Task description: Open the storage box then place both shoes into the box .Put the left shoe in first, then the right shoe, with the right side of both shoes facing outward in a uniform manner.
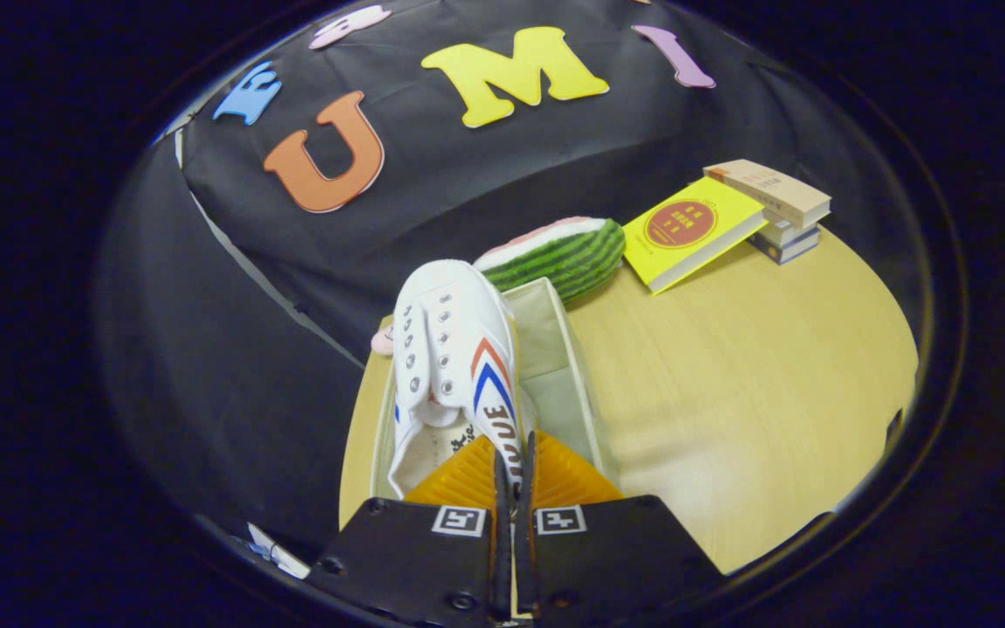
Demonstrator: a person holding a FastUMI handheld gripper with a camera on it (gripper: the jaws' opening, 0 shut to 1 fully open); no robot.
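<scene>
White canvas shoe [454,349], red and blue chevron stripes on its side, eyelets without laces, held over the open storage box [559,366]; toe points away from the camera, heel end toward the fingers. Gripper [513,467] nearly closed, both fingers clamped on the side wall of the shoe near the heel opening, only a thin gap between them. Box is pale fabric, long and narrow, lying lengthwise ahead of the fingers; the shoe covers its left half, and the right half shows bare lining. Box sits on a light wooden table [747,392]. Just beyond the box's far end, a watermelon-slice plush [568,253]. Further right, a yellow book [690,231] leaning on a small stack of books [777,209]. Black cloth wall behind the table.
</scene>
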